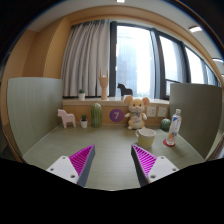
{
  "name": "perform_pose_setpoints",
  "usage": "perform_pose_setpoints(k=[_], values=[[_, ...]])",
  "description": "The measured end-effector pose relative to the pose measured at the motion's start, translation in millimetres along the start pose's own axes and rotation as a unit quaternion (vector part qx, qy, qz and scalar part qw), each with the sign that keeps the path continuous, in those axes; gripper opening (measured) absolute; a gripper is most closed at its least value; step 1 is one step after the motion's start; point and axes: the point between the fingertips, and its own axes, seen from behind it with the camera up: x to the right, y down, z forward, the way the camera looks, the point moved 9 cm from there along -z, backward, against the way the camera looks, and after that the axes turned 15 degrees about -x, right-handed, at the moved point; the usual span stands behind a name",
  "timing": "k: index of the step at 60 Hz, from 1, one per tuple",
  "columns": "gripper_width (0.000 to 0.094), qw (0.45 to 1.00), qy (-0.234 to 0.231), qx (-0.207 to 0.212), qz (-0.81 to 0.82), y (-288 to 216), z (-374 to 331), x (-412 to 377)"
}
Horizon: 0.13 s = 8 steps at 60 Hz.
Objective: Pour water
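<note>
A clear plastic water bottle [175, 126] with a red cap stands upright at the right of the grey-green table [105, 150], beyond my right finger. A small white cup [147, 135] sits just left of it, ahead of the right fingertip. My gripper [113, 157] hovers over the near part of the table, open, with nothing between its magenta pads [82, 160]. Both the bottle and the cup are well ahead of the fingers and apart from them.
A row of toys lines the back of the table: a white horse [67, 119], a green cactus [96, 115], a purple disc [116, 115], a mouse doll [135, 112]. Grey partition panels [34, 105] flank both sides. Windows and a curtain lie behind.
</note>
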Motion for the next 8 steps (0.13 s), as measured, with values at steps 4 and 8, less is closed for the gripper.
perform_pose_setpoints(k=[4,8], values=[[0.0729,1.0,-0.002,0.003,-0.007,0.0,-3.9,-6.7],[0.0729,1.0,-0.005,0.005,-0.01,-0.4,-7.6,-10.6]])
